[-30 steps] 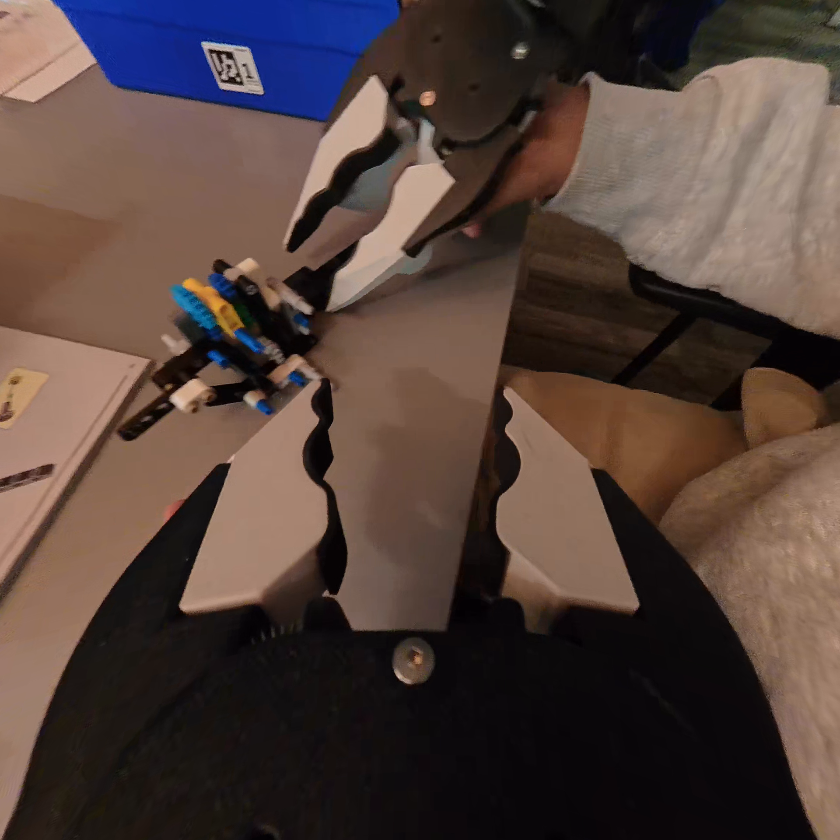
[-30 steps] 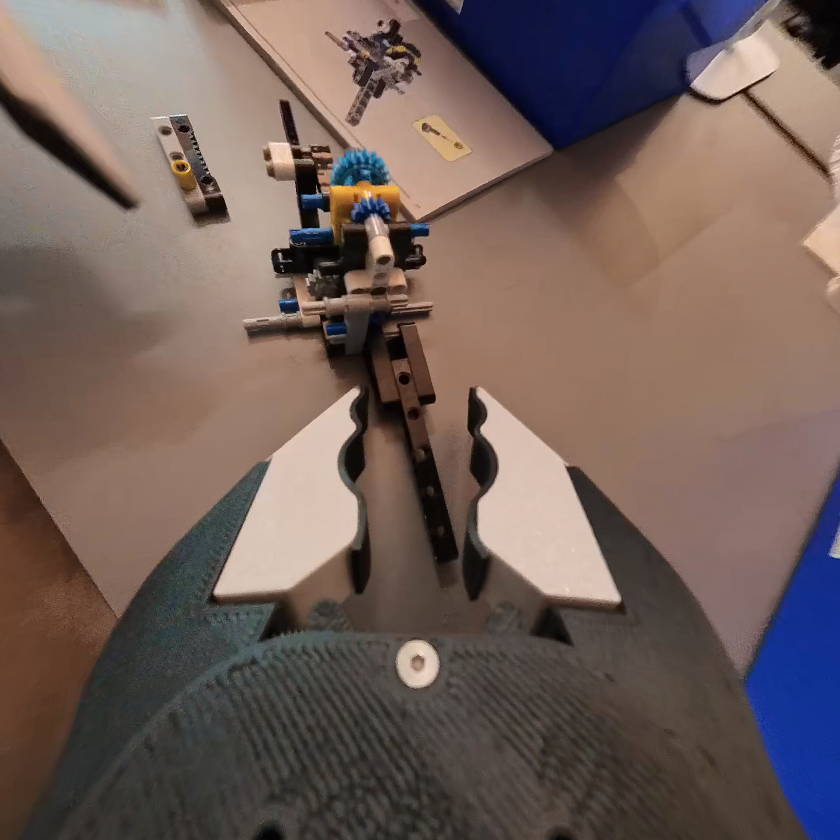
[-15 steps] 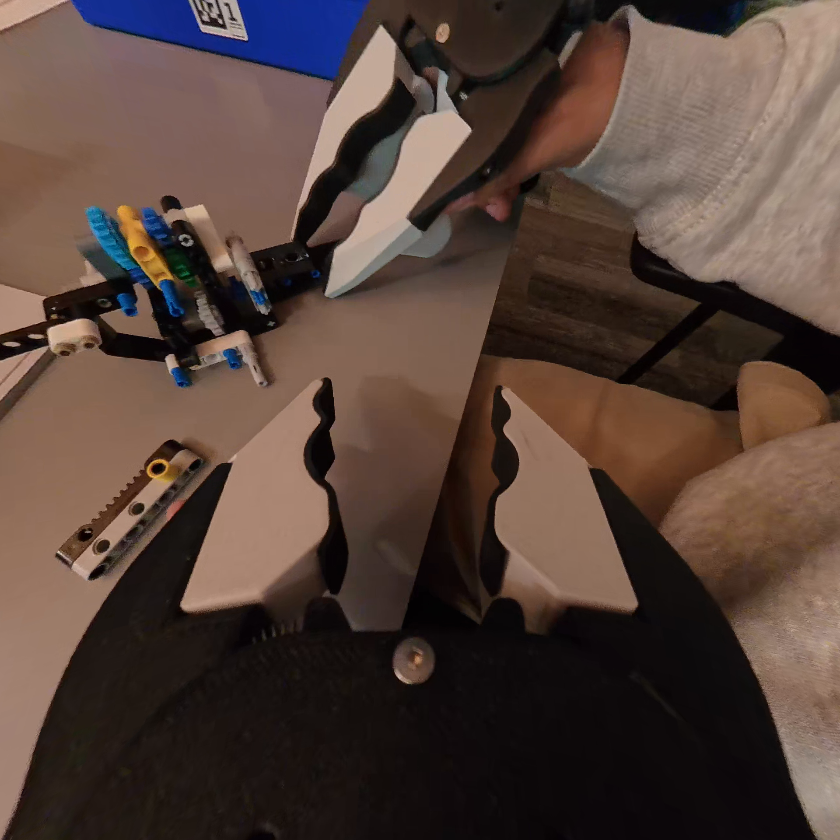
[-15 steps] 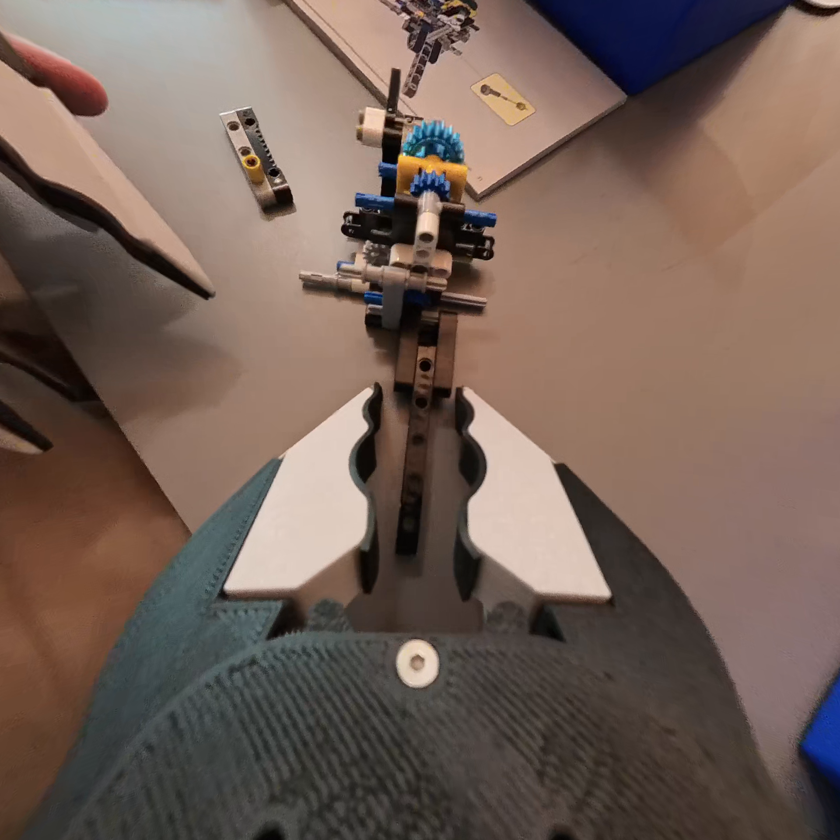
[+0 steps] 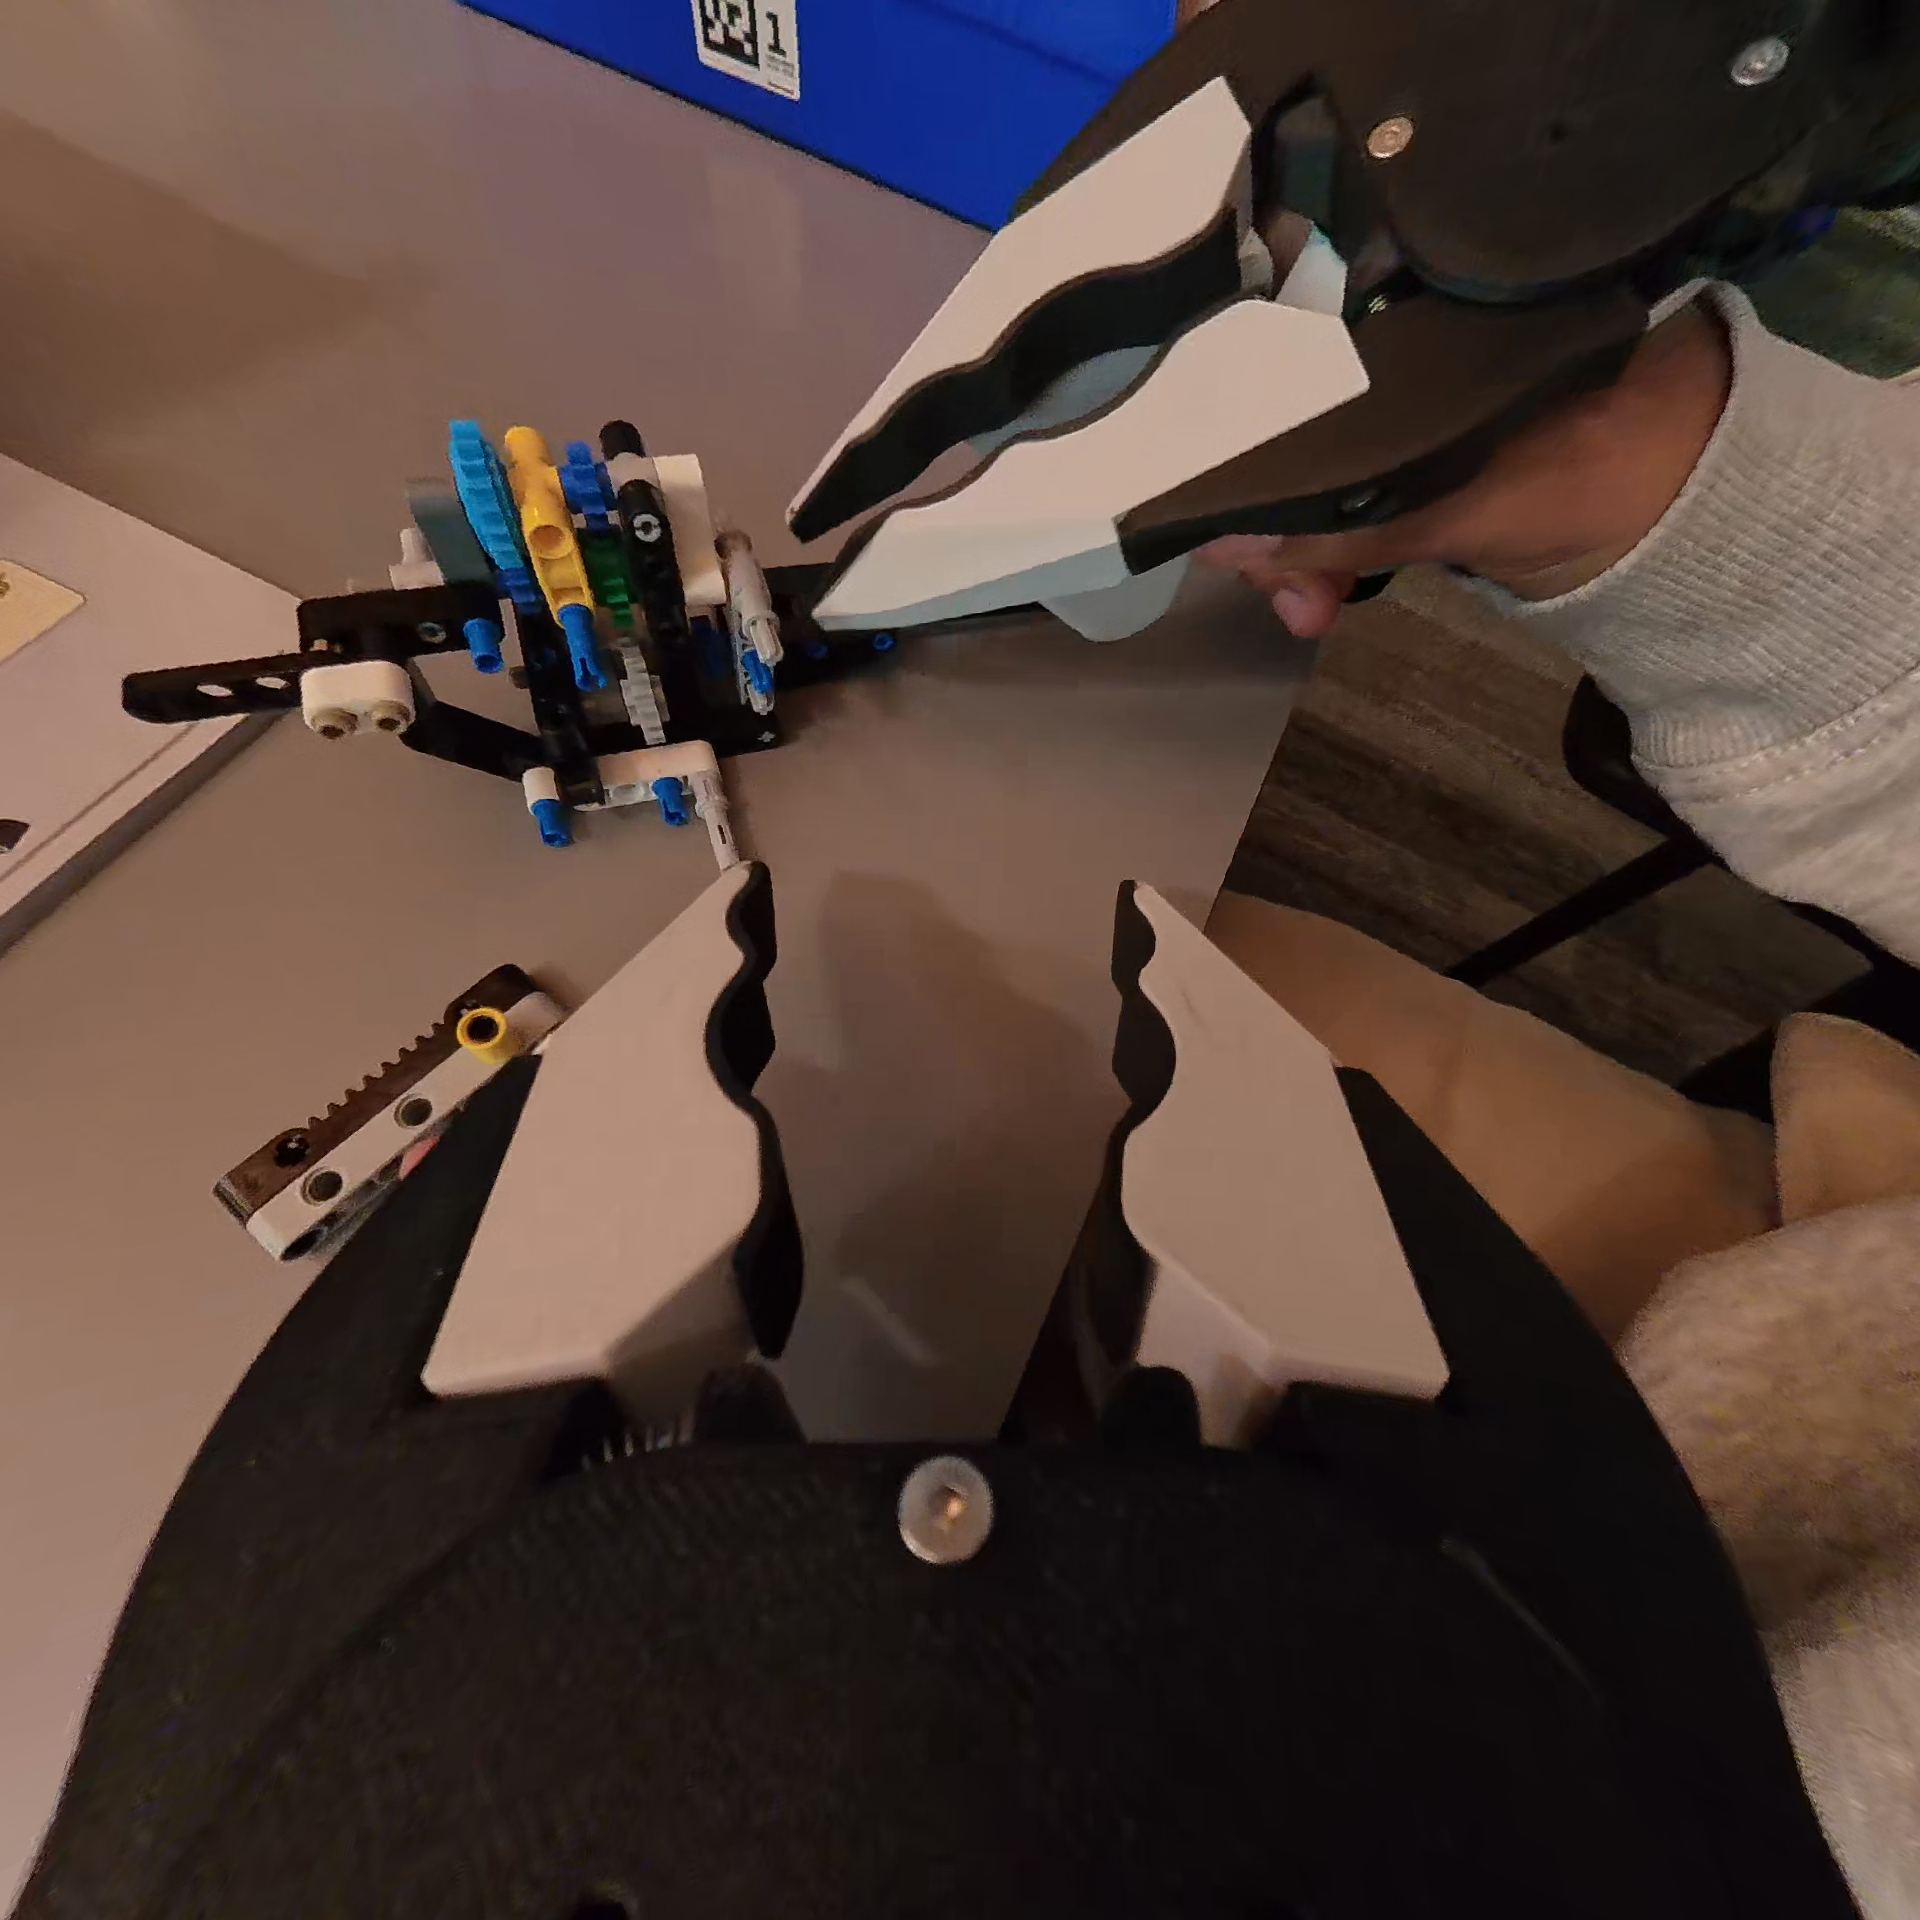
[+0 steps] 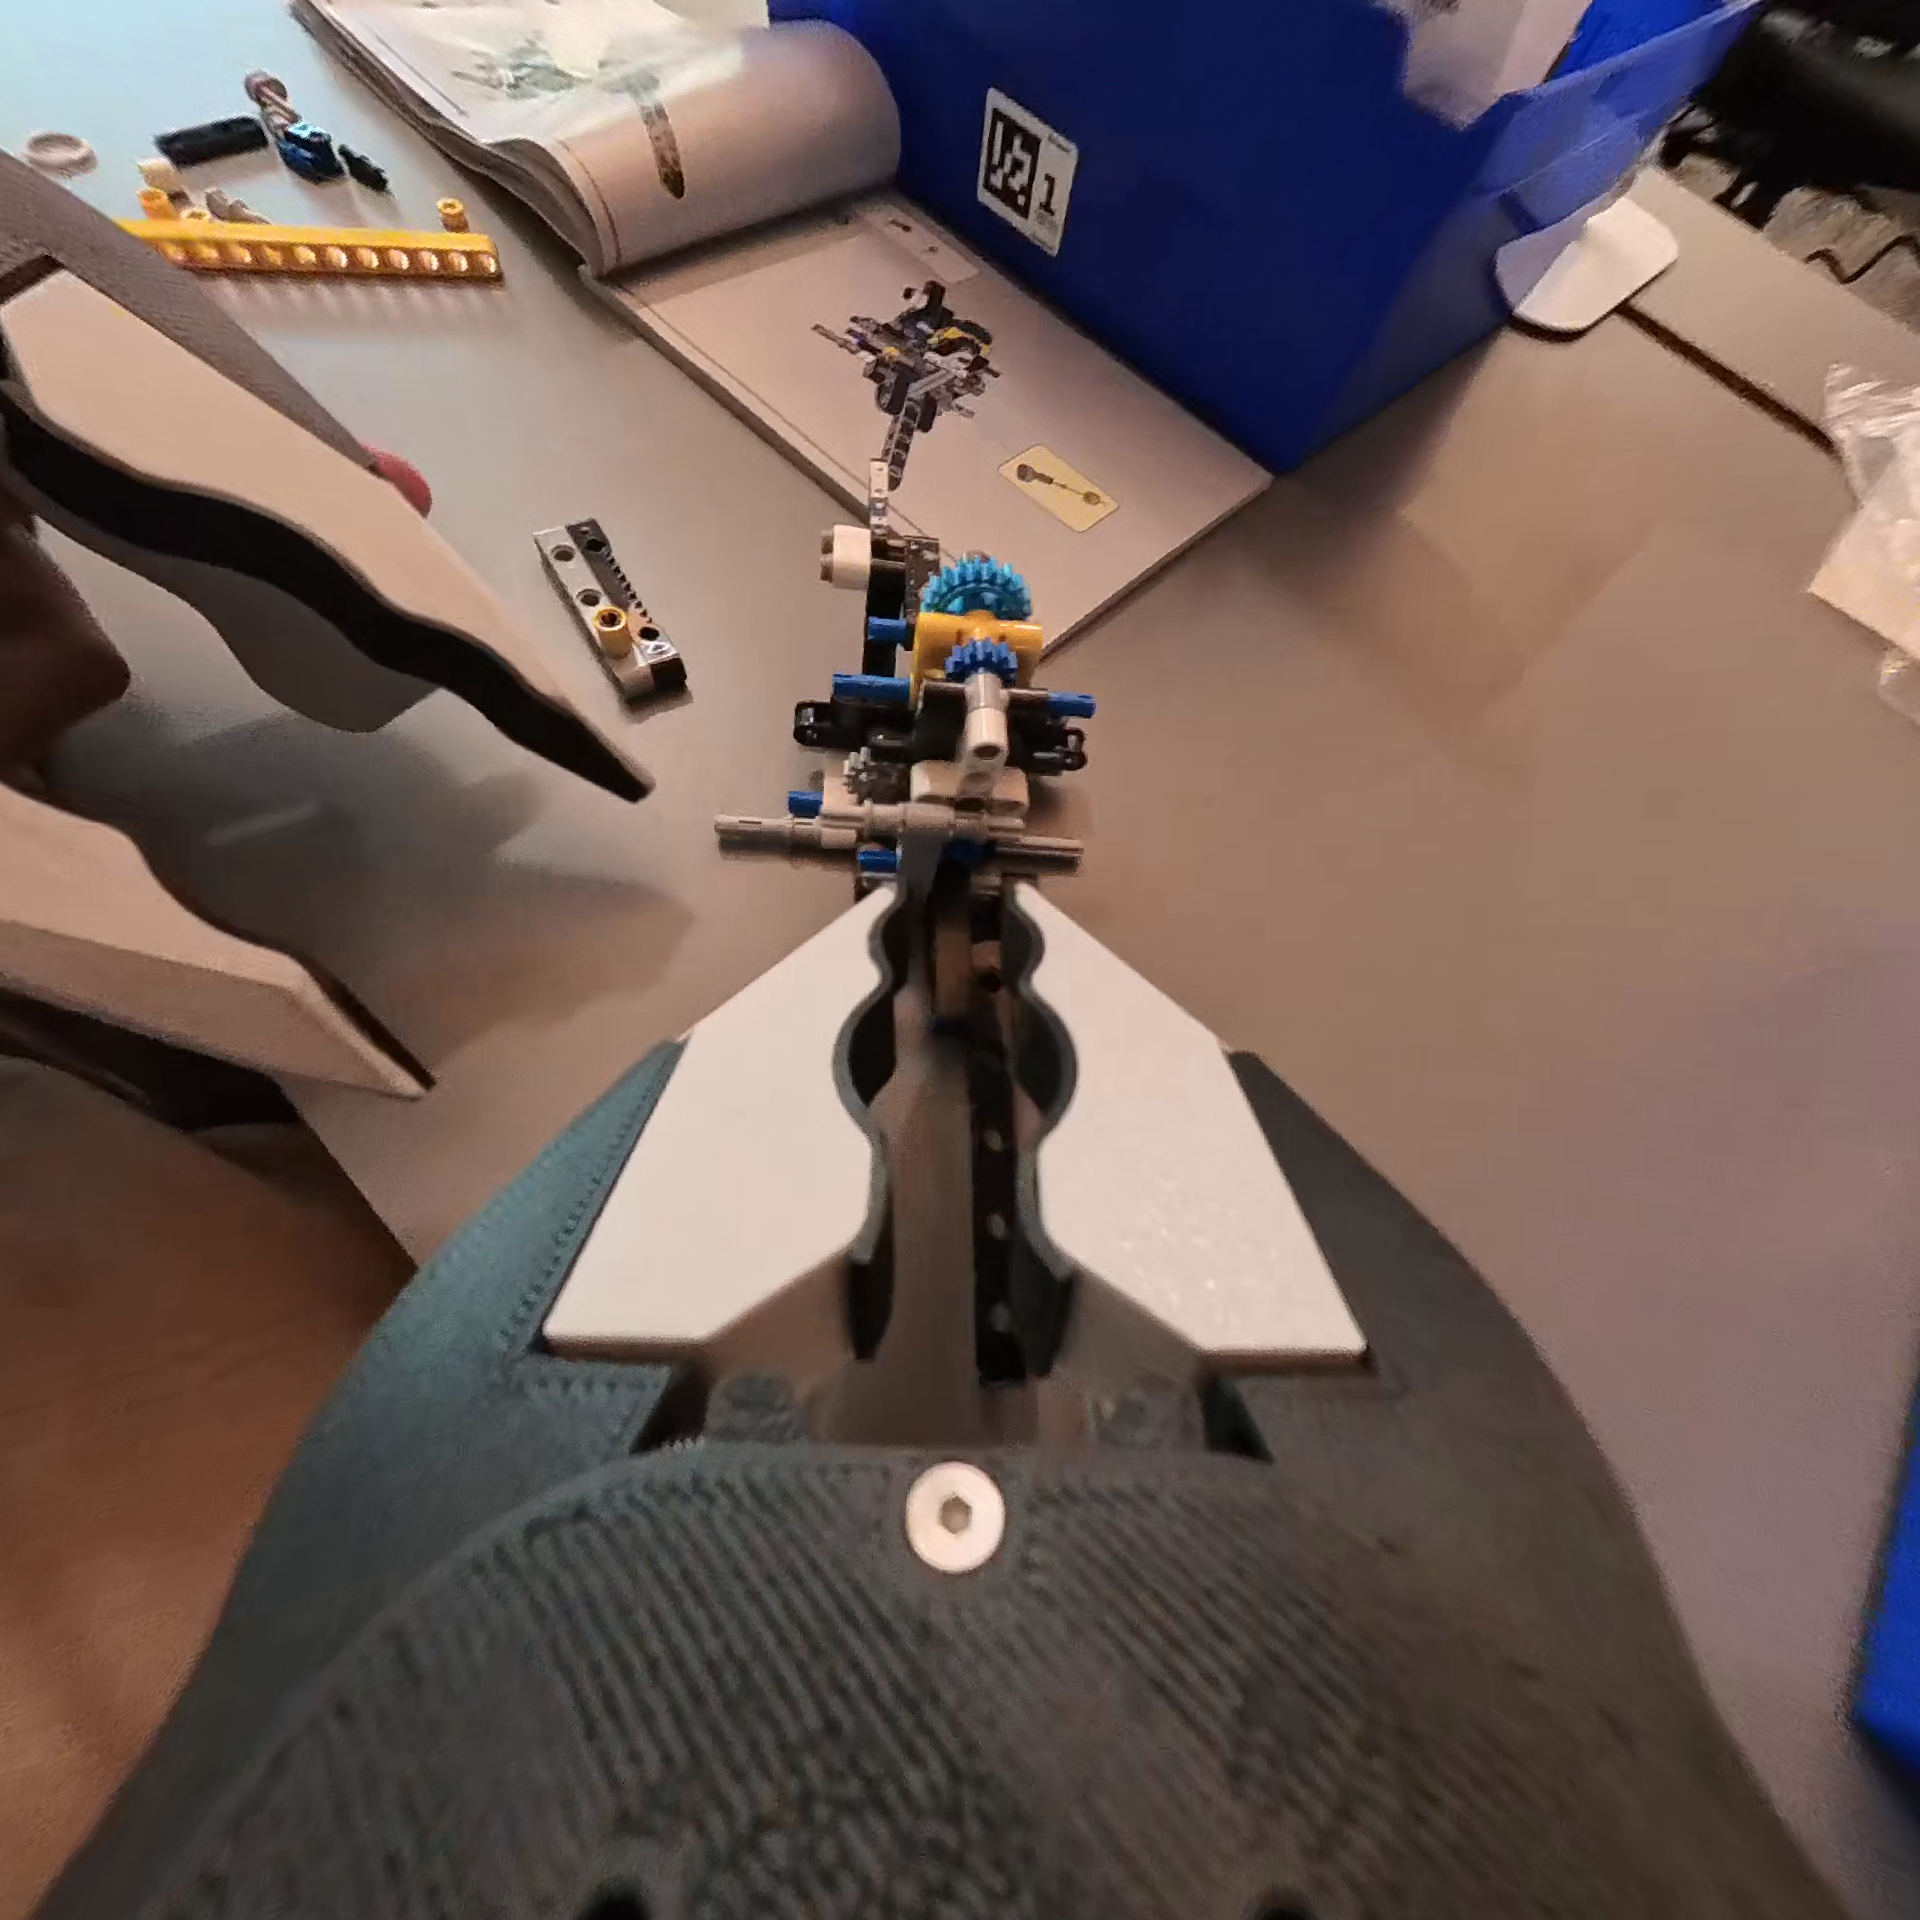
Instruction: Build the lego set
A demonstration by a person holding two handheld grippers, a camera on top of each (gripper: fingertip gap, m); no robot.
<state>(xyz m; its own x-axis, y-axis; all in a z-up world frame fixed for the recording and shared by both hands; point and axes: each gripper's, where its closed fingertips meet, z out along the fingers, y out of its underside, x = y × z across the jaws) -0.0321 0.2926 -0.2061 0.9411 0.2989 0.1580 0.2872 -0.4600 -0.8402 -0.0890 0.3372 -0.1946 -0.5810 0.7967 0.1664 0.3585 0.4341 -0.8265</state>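
**Lego assembly**: partly built, with blue gears, a yellow block and black beams. It stands on the grey table at 12 o'clock from the right gripper. In the left wrist view it sits at 10 o'clock.

**Black beam**: sticks out of the assembly's near end and runs between the right gripper's fingers. The jaws are narrowed around it; firm contact cannot be confirmed, since the left pad shows a gap.

**Left gripper**: spread wide and empty, over bare table near the edge.

**Rack piece**: grey and white with a yellow pin, at 9 o'clock from the left gripper and apart from the assembly.

**Instruction booklet**, **blue bin**, **yellow beam**: all farther off, at 11 to 1 o'clock.

**Risks (judged):**
- An off-centre grip on the thin beam may twist it, levering pins loose or tipping the tall gear stack.
- The assembly stands near the table edge, so a dragged pull could drop it.
- The protruding grey axle may snag the left fingers.

**Obscured:**
- The beam's joint to the assembly is blurred and hidden by the fingertips.
- The rack's near end is hidden under the left gripper body.
- The small loose parts at 11 o'clock are too small to identify.
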